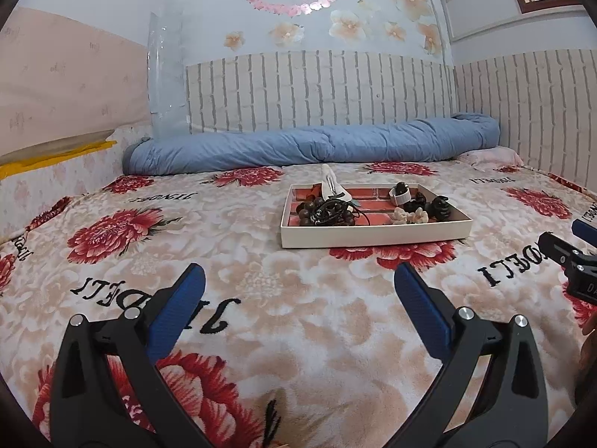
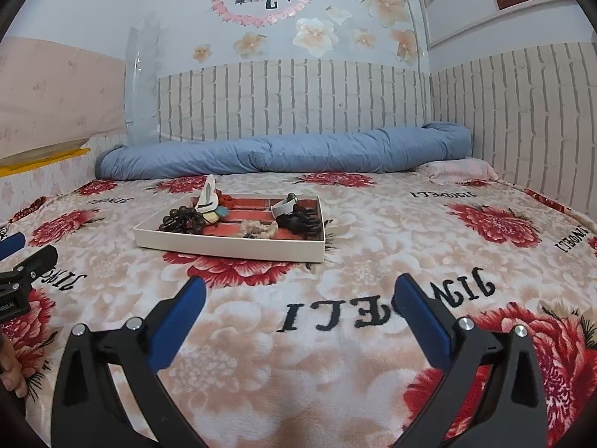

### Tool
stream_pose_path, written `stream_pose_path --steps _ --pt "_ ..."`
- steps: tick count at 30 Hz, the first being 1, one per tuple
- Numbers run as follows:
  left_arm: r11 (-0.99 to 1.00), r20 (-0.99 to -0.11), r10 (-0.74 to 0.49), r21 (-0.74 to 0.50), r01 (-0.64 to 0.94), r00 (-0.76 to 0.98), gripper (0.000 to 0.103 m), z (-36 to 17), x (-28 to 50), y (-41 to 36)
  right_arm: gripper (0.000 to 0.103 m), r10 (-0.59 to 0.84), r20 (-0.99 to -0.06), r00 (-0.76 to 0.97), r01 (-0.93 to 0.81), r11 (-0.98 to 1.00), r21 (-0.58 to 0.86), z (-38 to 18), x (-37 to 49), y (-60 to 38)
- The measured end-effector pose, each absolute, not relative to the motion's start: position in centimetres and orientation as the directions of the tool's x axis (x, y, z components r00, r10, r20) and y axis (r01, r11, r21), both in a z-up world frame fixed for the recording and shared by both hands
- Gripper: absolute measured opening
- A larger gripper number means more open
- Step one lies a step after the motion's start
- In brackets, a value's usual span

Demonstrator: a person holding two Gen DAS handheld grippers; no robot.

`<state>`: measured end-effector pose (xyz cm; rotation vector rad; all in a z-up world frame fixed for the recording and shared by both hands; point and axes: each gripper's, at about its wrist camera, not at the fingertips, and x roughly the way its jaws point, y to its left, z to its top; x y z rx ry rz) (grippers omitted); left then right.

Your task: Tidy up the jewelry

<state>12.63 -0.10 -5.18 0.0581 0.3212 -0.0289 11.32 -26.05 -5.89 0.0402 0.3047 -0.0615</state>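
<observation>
A: Left gripper (image 1: 298, 280) – jaws spread wide, nothing between; blue pads low over the flowered blanket (image 1: 261, 317); tips short of the tray (image 1: 373, 232).
B: Same w/ right gripper (image 2: 298, 291); spread wide, empty, above the blanket lettering; tray ahead & to the left.
A: Tray – shallow white box w/ red brick-print floor, flat on the blanket, mid-bed; apart from both grippers.
B: Inside, left part: dark bead bracelet (image 1: 328, 212) heaped w/ black cord; white clip (image 1: 330, 184) sticking up just behind it, leaning on the rim.
A: Right part: white band w/ dark round piece (image 1: 400, 193); black hair claws (image 1: 438, 207) near the right wall; pale flower piece (image 1: 408, 216) toward the front.
B: Seen from right wrist: same heap of beads at tray's near-left corner; black claws by the far-right wall; exact item count – can't tell.
A: Behind tray: rolled blue quilt (image 1: 317, 145) along the wall; pink pillow (image 1: 492, 156) at its right end.
B: Right gripper's edge showing at right of left view; left one's at left of right view.
</observation>
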Motion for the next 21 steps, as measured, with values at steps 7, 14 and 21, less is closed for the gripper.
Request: stream_pose_path --steps 7,14,21 --pt "0.998 -0.319 -0.023 0.04 0.038 0.947 0.098 -5.21 12.68 0.19 0.099 -0.056 -0.302 0.952 0.068 0.997 0.03 -5.91 11.28 -26.05" --pt "0.999 -0.321 -0.026 0.022 0.035 0.947 0.098 -5.18 12.56 0.62 0.099 -0.056 -0.302 0.952 0.068 0.997 0.03 -5.89 11.26 -26.06" --pt "0.999 -0.308 -0.025 0.028 0.036 0.951 0.098 -5.1 12.45 0.36 0.099 -0.055 -0.301 0.952 0.068 0.997 0.032 -5.83 11.22 -26.19"
